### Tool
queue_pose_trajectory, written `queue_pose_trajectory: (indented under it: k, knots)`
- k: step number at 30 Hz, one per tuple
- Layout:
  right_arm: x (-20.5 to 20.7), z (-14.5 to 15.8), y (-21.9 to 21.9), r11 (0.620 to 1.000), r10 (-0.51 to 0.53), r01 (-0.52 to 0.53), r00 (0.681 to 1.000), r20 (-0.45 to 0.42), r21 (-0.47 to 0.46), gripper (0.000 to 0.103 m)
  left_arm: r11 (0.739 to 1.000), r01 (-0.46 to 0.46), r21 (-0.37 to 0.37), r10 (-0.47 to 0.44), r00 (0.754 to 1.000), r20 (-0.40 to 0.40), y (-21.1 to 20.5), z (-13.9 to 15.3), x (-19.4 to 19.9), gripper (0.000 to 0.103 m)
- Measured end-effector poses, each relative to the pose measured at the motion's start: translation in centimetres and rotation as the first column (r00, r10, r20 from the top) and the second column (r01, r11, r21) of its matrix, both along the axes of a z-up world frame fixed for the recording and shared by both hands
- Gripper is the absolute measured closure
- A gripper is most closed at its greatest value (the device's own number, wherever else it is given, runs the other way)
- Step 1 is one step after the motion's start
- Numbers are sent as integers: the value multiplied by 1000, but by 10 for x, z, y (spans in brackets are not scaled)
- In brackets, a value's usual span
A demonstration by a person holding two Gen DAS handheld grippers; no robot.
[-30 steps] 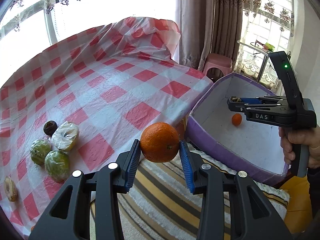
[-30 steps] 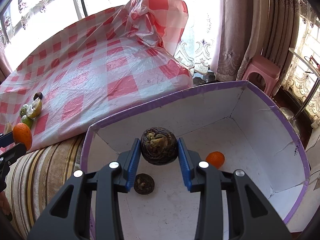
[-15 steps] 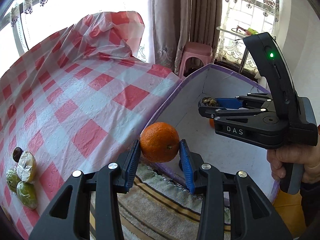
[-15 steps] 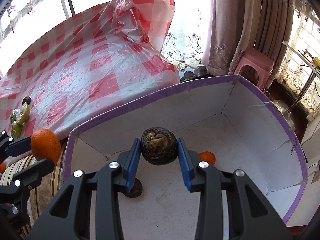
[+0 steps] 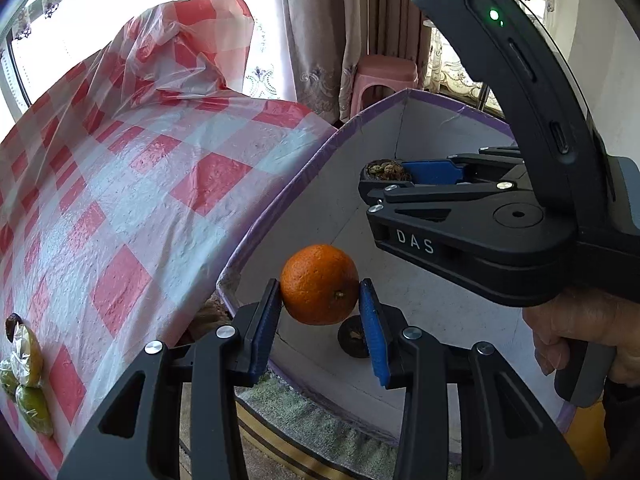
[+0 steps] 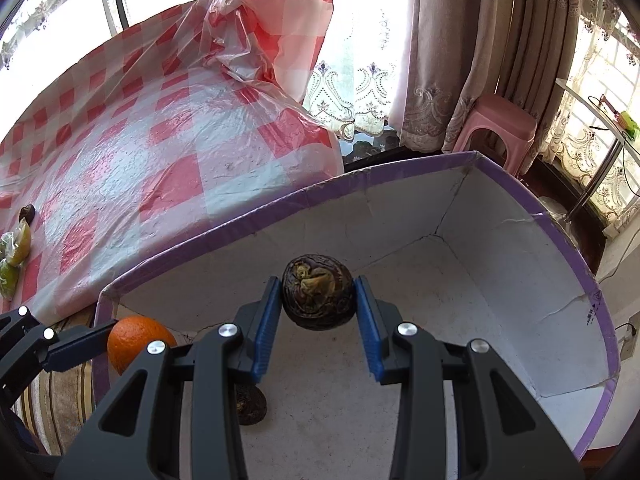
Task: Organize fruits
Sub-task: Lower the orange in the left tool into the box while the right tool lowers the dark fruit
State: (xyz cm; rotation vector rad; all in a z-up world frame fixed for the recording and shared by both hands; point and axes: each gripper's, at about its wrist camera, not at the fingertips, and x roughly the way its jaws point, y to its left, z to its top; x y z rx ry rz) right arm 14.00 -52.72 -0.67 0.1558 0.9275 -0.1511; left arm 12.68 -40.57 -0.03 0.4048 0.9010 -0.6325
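In purple box [image 6: 560, 248]: dark fruit [image 6: 250, 404]; L gripper [image 5: 320, 312] clamps orange [image 5: 319, 284], R gripper [image 6: 318, 308] shrivelled fruit [image 6: 318, 298].

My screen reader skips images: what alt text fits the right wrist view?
The right claw grips a dark, shrivelled fruit above a white, purple-rimmed box. At lower left, the left claw holds an orange at the box's edge; a red-checked tablecloth lies behind.

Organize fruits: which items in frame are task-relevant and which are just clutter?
Task items:
- orange in left gripper
- dark shrivelled fruit in right gripper
- purple-edged box
- dark fruit on box floor
- wrapped fruits on checked cloth

Clutter:
- pink stool
- curtains
- striped mat
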Motion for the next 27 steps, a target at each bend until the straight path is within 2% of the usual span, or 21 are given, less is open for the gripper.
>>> queue_pose_trajectory:
  k: [20,23,27]
  knots:
    - [8,-13,-2,1000,-5,5,999,-44,11,64,1000,8,30,-8,1000,-4,-5,-14,0,65]
    - [8,-12,-2,1000,-12,12,999,-39,6,55,1000,7,26,-7,1000,-6,-4,-14,0,64]
    - [8,-11,-3,1000,-17,17,999,-36,8,54,1000,7,21,-7,1000,-7,-3,-14,1,64]
